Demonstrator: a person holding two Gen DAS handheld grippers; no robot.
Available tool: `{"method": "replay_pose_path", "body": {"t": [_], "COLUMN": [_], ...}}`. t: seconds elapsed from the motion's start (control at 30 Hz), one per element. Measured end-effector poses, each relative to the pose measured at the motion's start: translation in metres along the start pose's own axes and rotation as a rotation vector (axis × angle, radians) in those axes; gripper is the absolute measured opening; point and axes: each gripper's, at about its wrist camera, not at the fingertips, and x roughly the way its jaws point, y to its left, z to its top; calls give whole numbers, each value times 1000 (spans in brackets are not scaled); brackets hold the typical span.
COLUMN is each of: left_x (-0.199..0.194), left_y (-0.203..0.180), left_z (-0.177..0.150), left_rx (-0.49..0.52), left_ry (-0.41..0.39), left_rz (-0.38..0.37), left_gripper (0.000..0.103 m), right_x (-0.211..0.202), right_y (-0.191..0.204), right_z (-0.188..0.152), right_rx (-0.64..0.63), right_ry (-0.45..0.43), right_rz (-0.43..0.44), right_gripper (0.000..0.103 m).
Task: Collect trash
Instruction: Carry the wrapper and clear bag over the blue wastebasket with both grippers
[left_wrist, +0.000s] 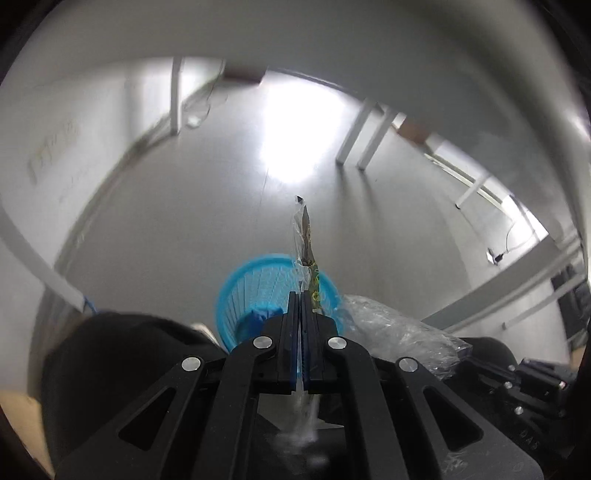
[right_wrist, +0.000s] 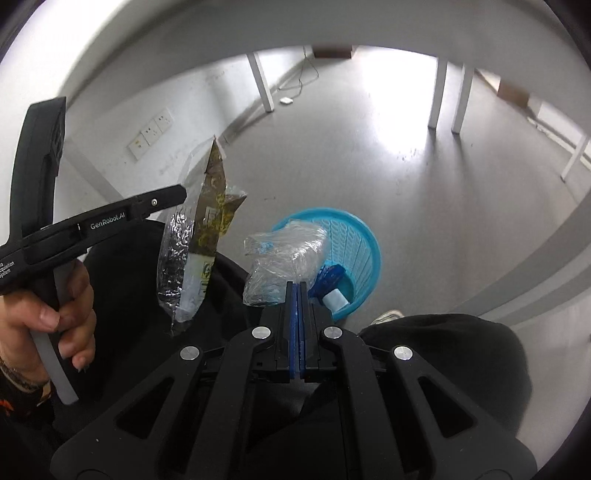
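Note:
My left gripper (left_wrist: 300, 295) is shut on a long olive-and-clear snack wrapper (left_wrist: 306, 236) that sticks out ahead of the fingers. Straight below it stands a round blue trash basket (left_wrist: 251, 291) on the grey floor. In the right wrist view my right gripper (right_wrist: 296, 285) is shut on a crumpled clear plastic bag (right_wrist: 284, 254), which hangs over the near left rim of the basket (right_wrist: 364, 240). A blue item (right_wrist: 330, 275) and a white one (right_wrist: 336, 299) lie inside the basket. A hand (right_wrist: 62, 310) holds the left gripper (right_wrist: 181, 194) with the wrapper (right_wrist: 208, 221) left of the basket.
The person's black-trousered legs (right_wrist: 443, 354) and a pale shoe (right_wrist: 388, 315) are just behind the basket. White table legs (right_wrist: 436, 96) stand across the grey floor. A wall with sockets (right_wrist: 151, 134) runs along the left, and a cable and a cardboard box lie at the far end.

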Motion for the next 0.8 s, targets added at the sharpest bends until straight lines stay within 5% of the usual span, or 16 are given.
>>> {"method": "replay_pose_path", "body": {"t": [0.4, 0.8], "left_x": [60, 140], "left_y": [-1, 13], "left_z": [12, 48], "left_rx": [44, 10], "left_ry": [48, 217], "left_rz": [65, 107], "left_gripper": [0, 0], "right_x": [61, 127], "right_y": [-26, -77], "right_z": [24, 37], "right_rx": [43, 200], "right_ry": [65, 180], "right_rz": [-45, 2], "right_gripper": [1, 1]}}
